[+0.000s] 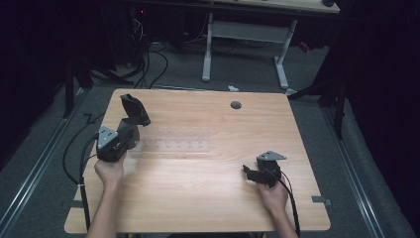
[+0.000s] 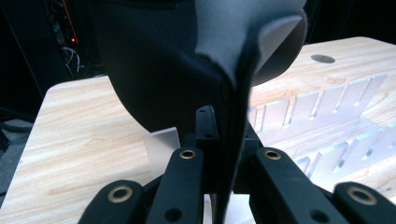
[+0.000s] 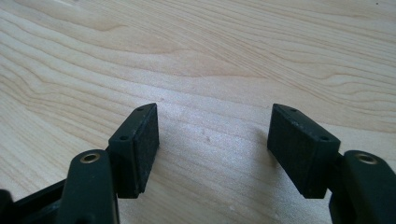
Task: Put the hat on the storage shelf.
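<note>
A dark, soft, folded piece (image 1: 133, 110), black outside and grey inside, stands up from my left gripper (image 1: 130, 130) at the table's left. In the left gripper view the jaws of the left gripper (image 2: 226, 135) are shut on its lower edge, and the piece (image 2: 187, 56) hides much of what lies beyond. Just right of it, a clear slotted rack (image 1: 173, 145) lies on the wooden table (image 1: 198, 188), and its slots (image 2: 327, 107) show close up. Near the front right, my right gripper (image 1: 250, 173) is open, low over bare wood, with nothing between its pads (image 3: 212, 140).
A grey round cap (image 1: 236, 105) sits in the tabletop near the far edge. Beyond the table stand a white-legged desk (image 1: 247, 29) and cables (image 1: 148, 64) on the floor. Black stands flank both sides.
</note>
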Motion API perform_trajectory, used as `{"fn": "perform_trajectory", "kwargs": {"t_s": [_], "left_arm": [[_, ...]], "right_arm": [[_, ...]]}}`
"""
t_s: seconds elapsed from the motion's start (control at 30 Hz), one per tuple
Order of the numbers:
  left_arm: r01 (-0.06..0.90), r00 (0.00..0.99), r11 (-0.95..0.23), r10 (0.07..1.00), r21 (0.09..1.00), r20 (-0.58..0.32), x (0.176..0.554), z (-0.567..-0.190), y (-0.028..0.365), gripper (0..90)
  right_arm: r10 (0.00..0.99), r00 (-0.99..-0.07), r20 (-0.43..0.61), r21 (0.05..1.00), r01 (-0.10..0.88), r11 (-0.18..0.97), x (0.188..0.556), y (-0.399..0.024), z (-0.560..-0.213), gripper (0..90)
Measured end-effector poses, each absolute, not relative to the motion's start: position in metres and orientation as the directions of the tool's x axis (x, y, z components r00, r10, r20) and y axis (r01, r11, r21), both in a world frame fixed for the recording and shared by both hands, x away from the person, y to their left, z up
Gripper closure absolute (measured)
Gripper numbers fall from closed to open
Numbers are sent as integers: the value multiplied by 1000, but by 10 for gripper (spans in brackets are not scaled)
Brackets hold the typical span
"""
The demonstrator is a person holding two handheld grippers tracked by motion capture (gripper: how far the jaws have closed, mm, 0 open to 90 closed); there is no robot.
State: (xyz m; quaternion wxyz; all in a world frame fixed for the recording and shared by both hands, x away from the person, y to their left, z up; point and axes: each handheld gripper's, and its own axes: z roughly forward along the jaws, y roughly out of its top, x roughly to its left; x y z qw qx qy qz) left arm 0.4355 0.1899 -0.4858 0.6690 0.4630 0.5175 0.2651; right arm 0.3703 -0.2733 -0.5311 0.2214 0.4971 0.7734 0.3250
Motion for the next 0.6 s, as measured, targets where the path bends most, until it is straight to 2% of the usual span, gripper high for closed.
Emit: {"fn": "perform_trajectory", "kwargs": {"t_s": [0.23,0.37,0.47,0.6], "left_arm": [[179,288,443,830,878,-477,432,-487,196,845],[202,273,439,833,876,-481,432,-488,200,812],[213,261,441,834,872,-486,432,-488,200,747],[225,231,451,836,863,-498,432,-489,202,587]], "right_arm": [[913,-407,-18,722,626,293,370,-273,-531,343],[913,-407,-18,723,626,293,370,-273,-531,342],[913,-407,-17,722,626,293,370,-273,-531,342],[913,-407,-18,723,626,293,370,-273,-531,342]]}}
